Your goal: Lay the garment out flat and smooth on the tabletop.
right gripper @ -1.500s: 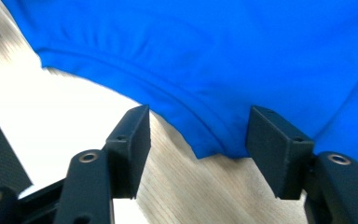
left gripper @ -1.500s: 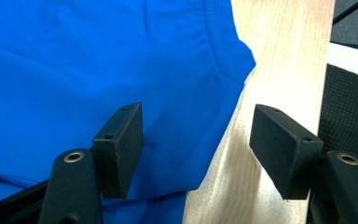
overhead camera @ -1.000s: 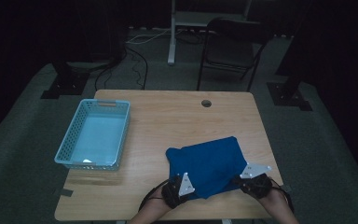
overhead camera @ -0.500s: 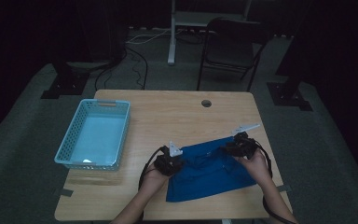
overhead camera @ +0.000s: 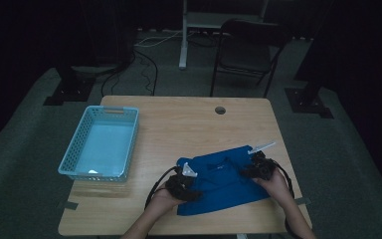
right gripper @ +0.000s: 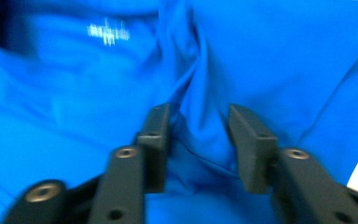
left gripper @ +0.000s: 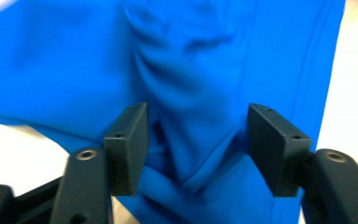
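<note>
Since a second ago: blue shirt (overhead camera: 224, 179) unfolded from a bunched heap at the near right edge into a flat spread; both hands shifted away from that near edge, farther onto the cloth.

Near edge of the counter (overhead camera: 179, 124): two forearms coming in from the bottom of the high view. Left gripper (overhead camera: 183, 180) on the shirt's near-left corner, right gripper (overhead camera: 259, 166) at its far-right edge, well apart from each other.

Left gripper view: fingers (left gripper: 129, 147) spread, just been opening, a raised fold of blue cloth standing between them, pads not pressing on it. Right gripper view: fingers (right gripper: 157, 144) apart but narrower, just been closing, a ridge of cloth rising in the gap; cannot tell whether pads touch it. Pale blurred printed label (right gripper: 107, 31) inside the neckline beyond them.

Shirt lying flat on the near-right part of the counter, collar side toward the far edge.

Farther left: light blue basket (overhead camera: 74, 154) on the counter's left side, well apart from the shirt. Round hole (overhead camera: 220, 110) near the counter's far edge. Beyond the counter, dark folding chair (overhead camera: 248, 55) on the floor.
</note>
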